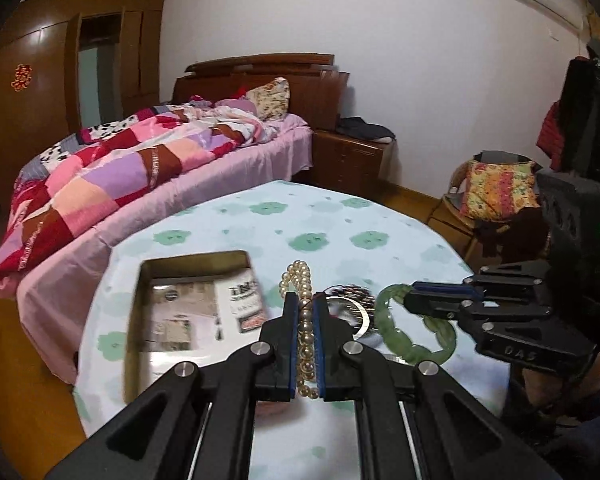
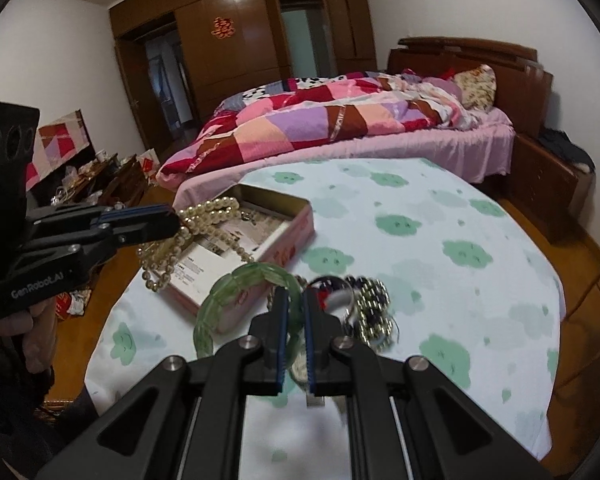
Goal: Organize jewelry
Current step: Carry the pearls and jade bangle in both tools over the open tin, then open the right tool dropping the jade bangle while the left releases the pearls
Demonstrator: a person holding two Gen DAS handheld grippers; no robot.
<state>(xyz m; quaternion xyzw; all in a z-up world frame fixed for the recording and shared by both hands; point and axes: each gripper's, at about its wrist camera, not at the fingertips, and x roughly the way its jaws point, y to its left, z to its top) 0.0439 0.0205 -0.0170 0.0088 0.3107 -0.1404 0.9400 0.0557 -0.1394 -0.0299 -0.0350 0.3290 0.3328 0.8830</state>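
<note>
Left gripper (image 1: 306, 304) clamps pearl necklace (image 1: 298, 280) beside tin box (image 1: 140, 280); right gripper (image 2: 296, 304) clamps green bangle (image 2: 236, 280) (both lifted).

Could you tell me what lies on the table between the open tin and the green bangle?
In the left wrist view, the pearl necklace, pinched in the left gripper, hangs between tin and bangle.

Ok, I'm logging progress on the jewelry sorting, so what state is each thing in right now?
Left tongs: shut on the pearl necklace.
Pearl necklace: held, hanging clear of the table.
Right tongs: shut on the green bangle.
Green bangle: held, tilted up off the cloth.
Pink box: open, lid off, papers inside.
Dark bead bracelet: lying on the table, not gripped.
</note>
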